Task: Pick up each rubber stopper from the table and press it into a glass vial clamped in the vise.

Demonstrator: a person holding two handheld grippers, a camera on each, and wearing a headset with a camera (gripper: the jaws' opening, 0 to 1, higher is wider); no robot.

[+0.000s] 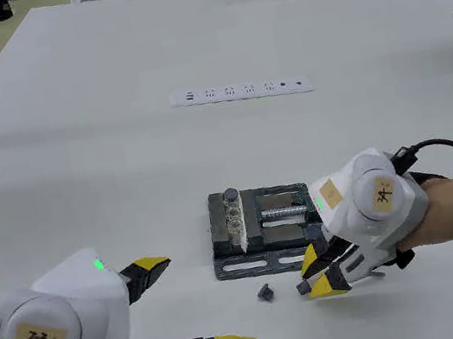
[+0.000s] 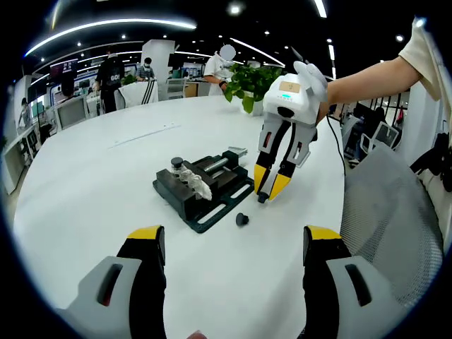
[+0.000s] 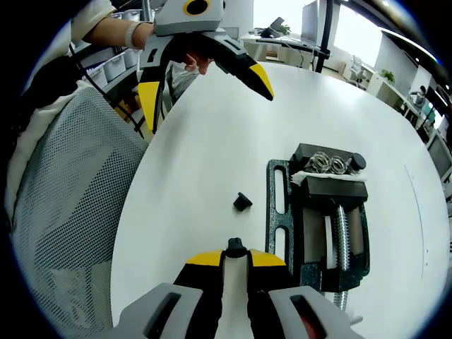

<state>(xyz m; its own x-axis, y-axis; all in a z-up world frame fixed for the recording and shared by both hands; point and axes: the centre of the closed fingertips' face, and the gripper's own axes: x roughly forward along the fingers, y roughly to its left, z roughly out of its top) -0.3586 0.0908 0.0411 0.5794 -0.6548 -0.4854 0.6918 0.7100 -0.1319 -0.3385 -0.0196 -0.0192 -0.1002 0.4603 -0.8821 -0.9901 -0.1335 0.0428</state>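
We've got a dark vise (image 1: 266,234) flat on the white desk (image 1: 118,153), with a row of clear glass vials (image 1: 235,218) clamped upright in it. The far one's plugged by a dark stopper (image 1: 230,194). A loose stopper (image 1: 266,292) lies just before the vise. A third stopper (image 3: 235,245) is pinched in the right gripper (image 3: 235,256) fingers.

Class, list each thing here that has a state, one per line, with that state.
left gripper: open, empty
right gripper: shut on held stopper
loose stopper: lying on table, ungripped
vise: clamping the vials
end vial: stoppered
other vials: unstoppered
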